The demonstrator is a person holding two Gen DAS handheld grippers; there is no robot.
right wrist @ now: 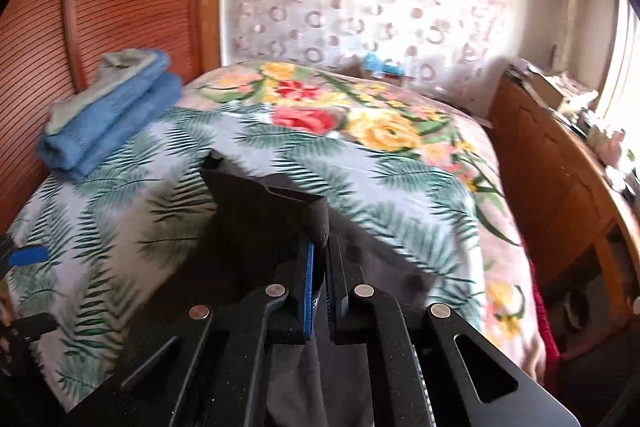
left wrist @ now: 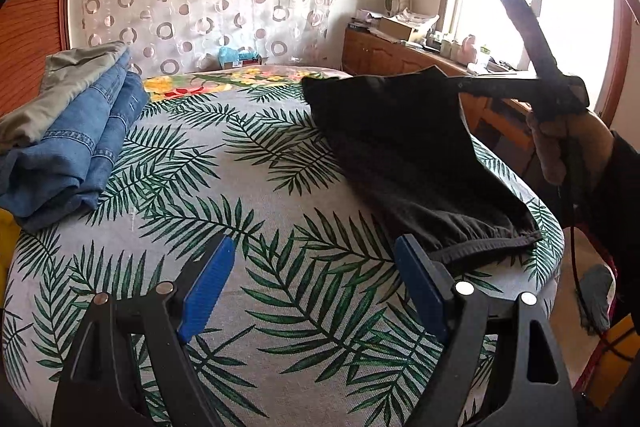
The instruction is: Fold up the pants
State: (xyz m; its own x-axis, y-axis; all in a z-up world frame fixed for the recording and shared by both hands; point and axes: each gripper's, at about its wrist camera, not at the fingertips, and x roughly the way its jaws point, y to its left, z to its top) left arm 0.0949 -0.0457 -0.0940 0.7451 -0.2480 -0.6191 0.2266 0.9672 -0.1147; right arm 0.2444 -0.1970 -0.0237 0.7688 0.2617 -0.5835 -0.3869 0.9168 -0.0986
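Black pants [left wrist: 404,147] lie on the right side of the bed, their gathered waistband [left wrist: 492,241] at the near right. One end is lifted off the bed by my right gripper [left wrist: 460,83], held in a gloved hand. In the right wrist view my right gripper [right wrist: 319,247] is shut on a bunched fold of the black pants [right wrist: 256,215], which hang down below it. My left gripper [left wrist: 316,279] stands open low over the leaf-print cover, its right pad [left wrist: 420,287] close beside the waistband, with nothing between the fingers. The left gripper's blue pad [right wrist: 28,255] shows at the left edge.
A stack of folded jeans [left wrist: 76,139] and a grey-green garment [left wrist: 68,75] sits at the far left of the bed [left wrist: 248,211]; the stack of jeans [right wrist: 108,115] also shows from the right wrist. A wooden sideboard [left wrist: 392,55] with clutter runs along the right under a window. A patterned curtain hangs behind.
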